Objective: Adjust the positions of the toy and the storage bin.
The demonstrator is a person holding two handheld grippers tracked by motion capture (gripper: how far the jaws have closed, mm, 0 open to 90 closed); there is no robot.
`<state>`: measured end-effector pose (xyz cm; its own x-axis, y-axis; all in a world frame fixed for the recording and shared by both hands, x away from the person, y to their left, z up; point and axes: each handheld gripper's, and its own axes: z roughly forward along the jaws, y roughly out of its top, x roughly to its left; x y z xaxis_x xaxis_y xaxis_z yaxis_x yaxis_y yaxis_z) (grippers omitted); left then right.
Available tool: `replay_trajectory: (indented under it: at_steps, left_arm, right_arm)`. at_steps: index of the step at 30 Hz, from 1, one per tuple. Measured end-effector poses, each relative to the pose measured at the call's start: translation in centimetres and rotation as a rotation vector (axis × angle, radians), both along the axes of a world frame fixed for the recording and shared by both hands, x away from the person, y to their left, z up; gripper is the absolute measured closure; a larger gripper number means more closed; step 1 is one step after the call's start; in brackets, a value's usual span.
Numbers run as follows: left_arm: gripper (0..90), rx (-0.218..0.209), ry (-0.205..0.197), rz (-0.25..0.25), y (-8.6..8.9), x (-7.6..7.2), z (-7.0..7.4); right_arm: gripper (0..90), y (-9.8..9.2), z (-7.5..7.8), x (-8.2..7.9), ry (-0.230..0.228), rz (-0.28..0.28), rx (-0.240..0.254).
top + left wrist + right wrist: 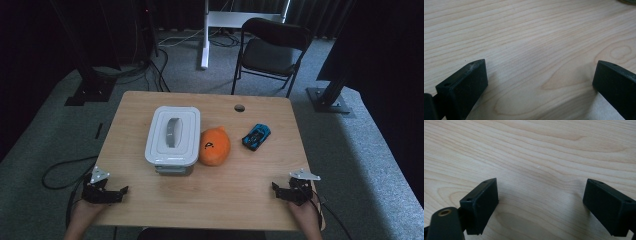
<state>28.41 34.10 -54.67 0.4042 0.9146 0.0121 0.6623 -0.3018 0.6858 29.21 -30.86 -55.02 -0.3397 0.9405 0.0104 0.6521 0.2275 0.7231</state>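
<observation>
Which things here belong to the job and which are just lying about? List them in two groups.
Likely in play, on the table though neither open gripper touches them:
white lidded box
orange plush toy
blue toy car
left gripper
right gripper

Just about:
black folding chair
white stand
floor cables

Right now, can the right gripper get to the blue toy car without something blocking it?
Probably yes. The right gripper rests open at the near edge, and only bare table lies between it and the car. The orange plush sits to the car's left, off that path.
</observation>
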Motion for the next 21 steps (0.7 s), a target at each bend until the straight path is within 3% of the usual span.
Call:
replay_trajectory:
  at_steps: [9,21]
  left_arm:
    - [0.2,0.002,0.001,0.036,-0.92,0.49,0.01]
    - [0.3,0.002,0.0,0.037,-1.0,0.53,0.0]
  right_arm:
    - [12.3,-0.09,0.0,-0.04,0.001,0.009,0.0]
    - [12.2,-0.1,-0.01,-0.14,-0.001,0.011,0.0]
